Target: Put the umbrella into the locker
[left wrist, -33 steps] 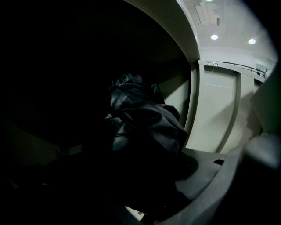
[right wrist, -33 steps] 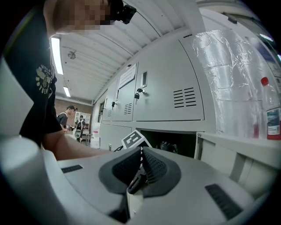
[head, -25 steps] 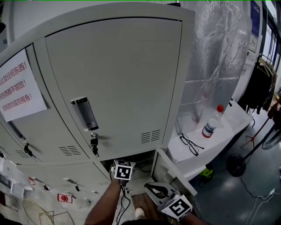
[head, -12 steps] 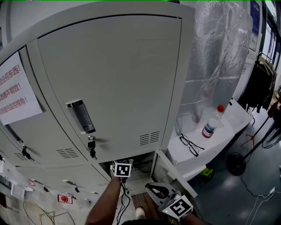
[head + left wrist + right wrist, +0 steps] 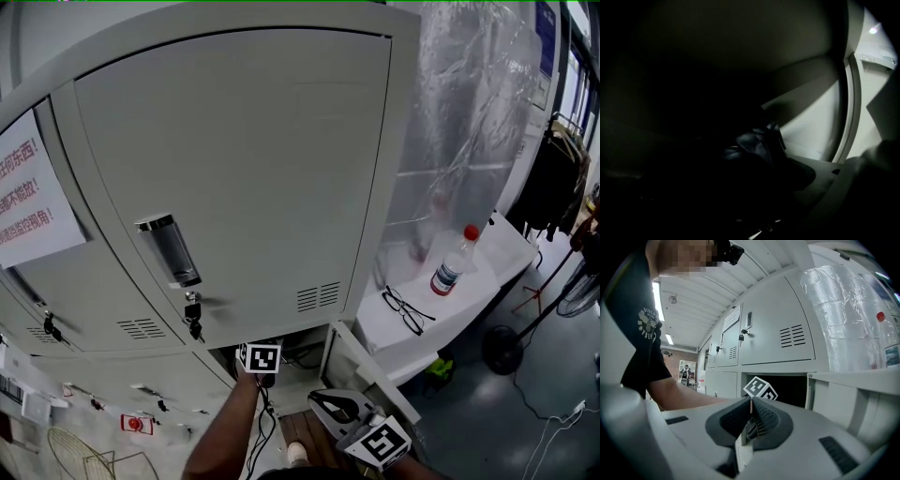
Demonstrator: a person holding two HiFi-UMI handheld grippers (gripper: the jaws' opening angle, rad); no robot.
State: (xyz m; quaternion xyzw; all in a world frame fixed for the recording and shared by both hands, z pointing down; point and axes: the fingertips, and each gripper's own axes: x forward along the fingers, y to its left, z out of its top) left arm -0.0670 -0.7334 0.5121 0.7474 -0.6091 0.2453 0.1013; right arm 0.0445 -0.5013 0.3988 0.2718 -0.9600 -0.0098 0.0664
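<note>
The locker's lower compartment (image 5: 302,352) stands open, its door (image 5: 361,370) swung out to the right. My left arm reaches into it; only the left gripper's marker cube (image 5: 260,357) shows at the opening. In the dark left gripper view the folded black umbrella (image 5: 757,145) lies on the compartment floor, ahead of the jaws. Those jaws have just been opening, and nothing is pressed between them. My right gripper (image 5: 339,407) hangs outside, below the open door, shut and empty, its pads (image 5: 761,420) meeting.
A large closed locker door with keys (image 5: 192,314) hangs above the opening. A red-lettered notice (image 5: 28,197) is at left. To the right, a white table (image 5: 487,272) carries a bottle (image 5: 450,262) and glasses (image 5: 408,309). Plastic sheeting (image 5: 469,122) hangs behind it.
The left marker cube has shifted slightly at the locker opening. The right gripper has stayed where it was. The head view has drifted a little across the locker doors.
</note>
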